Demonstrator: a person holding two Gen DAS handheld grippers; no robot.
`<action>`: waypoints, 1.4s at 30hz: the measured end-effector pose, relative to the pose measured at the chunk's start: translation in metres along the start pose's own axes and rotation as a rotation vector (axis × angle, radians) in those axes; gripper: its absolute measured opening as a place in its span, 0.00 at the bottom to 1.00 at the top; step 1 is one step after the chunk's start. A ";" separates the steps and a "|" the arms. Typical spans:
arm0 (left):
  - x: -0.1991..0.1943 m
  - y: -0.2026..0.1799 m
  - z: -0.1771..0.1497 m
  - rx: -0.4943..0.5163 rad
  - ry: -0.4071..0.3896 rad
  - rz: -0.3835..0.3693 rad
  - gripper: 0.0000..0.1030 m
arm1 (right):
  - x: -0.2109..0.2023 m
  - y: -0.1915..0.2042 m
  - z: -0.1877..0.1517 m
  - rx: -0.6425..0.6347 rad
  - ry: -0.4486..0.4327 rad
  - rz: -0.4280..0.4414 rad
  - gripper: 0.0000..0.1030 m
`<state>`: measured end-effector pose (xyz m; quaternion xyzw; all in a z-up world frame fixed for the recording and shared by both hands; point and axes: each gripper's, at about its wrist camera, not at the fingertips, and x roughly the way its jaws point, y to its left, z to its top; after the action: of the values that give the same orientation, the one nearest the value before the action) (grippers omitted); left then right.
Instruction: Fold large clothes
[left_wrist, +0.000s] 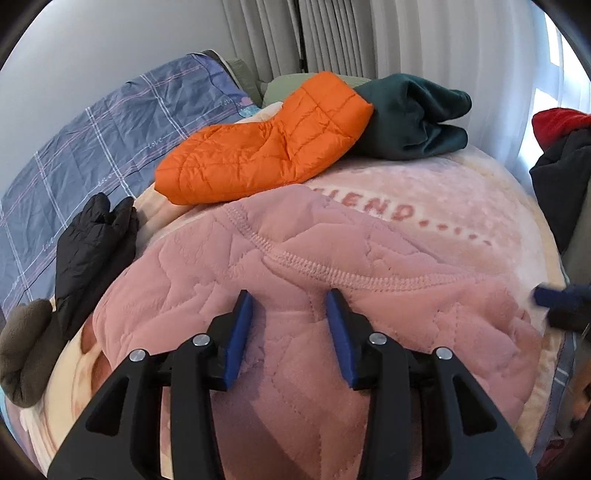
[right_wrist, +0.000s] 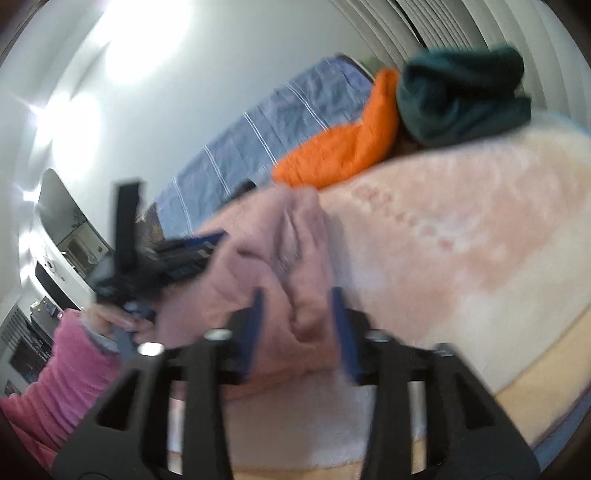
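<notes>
A pink quilted fleece garment (left_wrist: 295, 302) lies spread on a pale pink blanket (left_wrist: 461, 206) on the bed. My left gripper (left_wrist: 290, 302) is open just above it, near a stitched seam, holding nothing. In the blurred right wrist view the right gripper (right_wrist: 297, 295) is open, its blue fingers on either side of a bunched edge of the same garment (right_wrist: 280, 251). The left gripper (right_wrist: 177, 254) shows there at the garment's left side, held by a hand in a pink sleeve. A blue tip of the right gripper (left_wrist: 554, 299) shows at the right edge of the left wrist view.
An orange puffer jacket (left_wrist: 266, 144) and a dark green sweater (left_wrist: 413, 114) lie at the far end of the bed. A black jacket (left_wrist: 92, 251) and a brown fleece piece (left_wrist: 26, 350) lie at left, on a blue checked sheet (left_wrist: 92, 140). Red and dark clothes (left_wrist: 561, 147) hang at right.
</notes>
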<state>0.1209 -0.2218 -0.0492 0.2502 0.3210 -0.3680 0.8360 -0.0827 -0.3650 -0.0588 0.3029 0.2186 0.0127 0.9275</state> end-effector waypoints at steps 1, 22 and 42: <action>0.001 0.002 0.000 -0.007 0.003 -0.009 0.40 | -0.003 0.007 0.003 -0.027 -0.013 0.025 0.13; -0.019 -0.029 -0.009 0.083 -0.096 0.171 0.46 | 0.081 0.017 -0.036 -0.067 0.240 -0.116 0.04; 0.030 0.131 -0.058 -0.440 0.082 0.199 0.43 | 0.083 0.030 -0.033 -0.125 0.229 -0.100 0.04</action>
<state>0.2175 -0.1187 -0.0861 0.1073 0.4010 -0.1945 0.8887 -0.0181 -0.3092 -0.0984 0.2297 0.3368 0.0148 0.9130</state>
